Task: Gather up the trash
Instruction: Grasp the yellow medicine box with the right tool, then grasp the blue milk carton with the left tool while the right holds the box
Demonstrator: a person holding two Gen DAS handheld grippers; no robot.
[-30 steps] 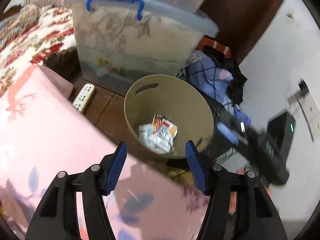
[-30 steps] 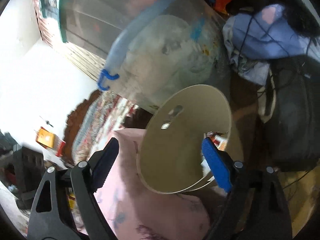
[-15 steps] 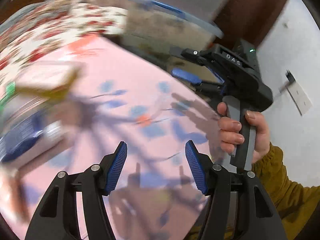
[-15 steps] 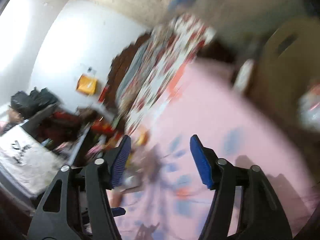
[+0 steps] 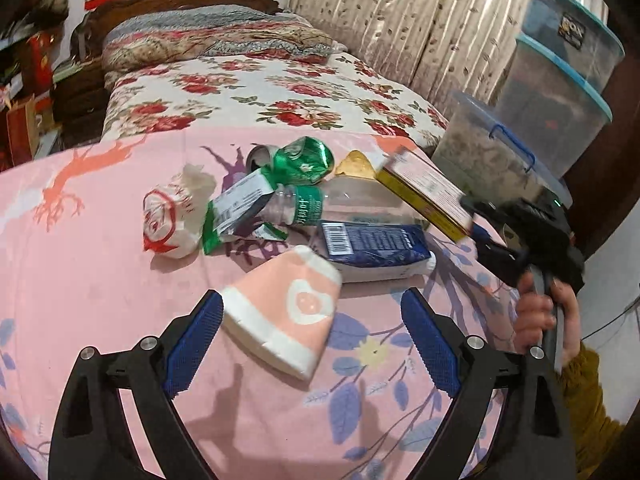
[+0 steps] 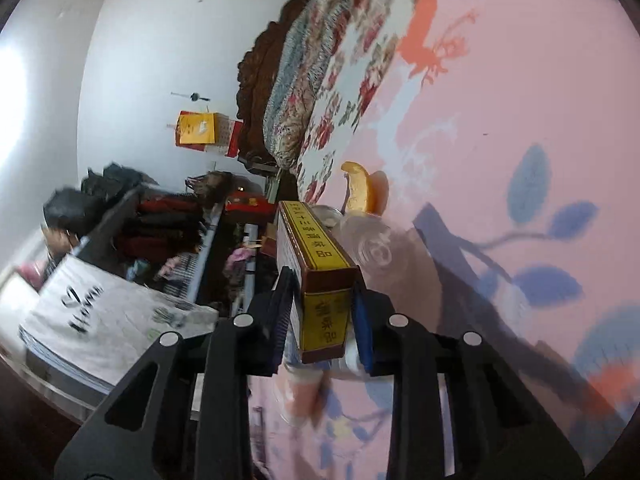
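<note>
Right gripper has just closed on yellow box, frame centre; left gripper just opened wide, pink cup loose between fingers.

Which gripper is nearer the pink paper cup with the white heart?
Left. The left gripper hangs open right at the pink paper cup, one finger beside its base. The right gripper, off to the side, is clamped on the yellow box.

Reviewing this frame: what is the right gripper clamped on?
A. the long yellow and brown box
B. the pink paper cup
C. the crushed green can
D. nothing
A: in the right wrist view the right gripper has both pads pressed against the end of the long yellow and brown box.
</note>
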